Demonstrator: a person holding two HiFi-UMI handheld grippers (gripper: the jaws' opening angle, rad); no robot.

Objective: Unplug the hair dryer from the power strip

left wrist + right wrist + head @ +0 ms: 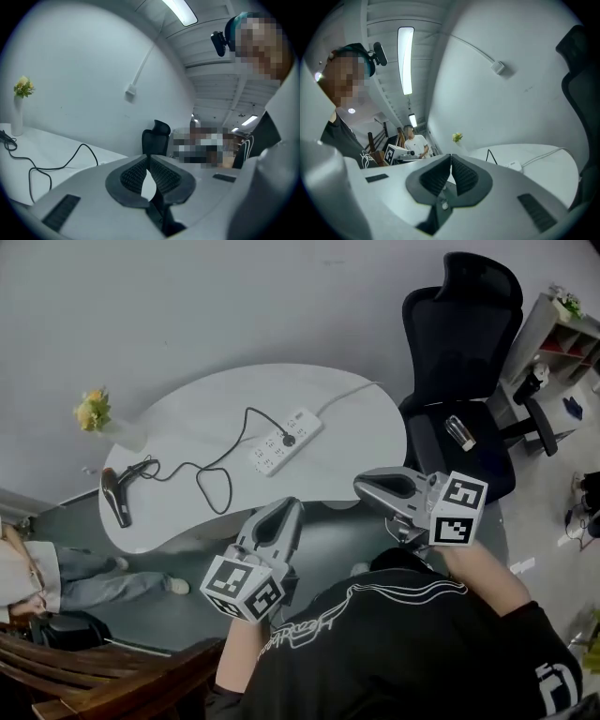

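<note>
Short of the white tabletop (187, 395), both my claws hang empty: the left claw (285, 507) and the right claw (360, 486) each have their jaws pressed together with nothing between them. The power strip (270, 454) lies well ahead near the middle of the tabletop, and the black plug (289, 438) sits in it, its cord (214, 486) looping off to the hair dryer (114, 491) by the left edge. My worry is the pull. If I reach in without first parting the jaws, I will only knock the plug. If I tug it with one claw while the other is not pinning the strip, I expect the light strip to lift or slide instead of letting go. A hard yank could also whip the cord and drag the dryer off that edge, or into the vase of yellow flowers (94, 412) just beside it.
</note>
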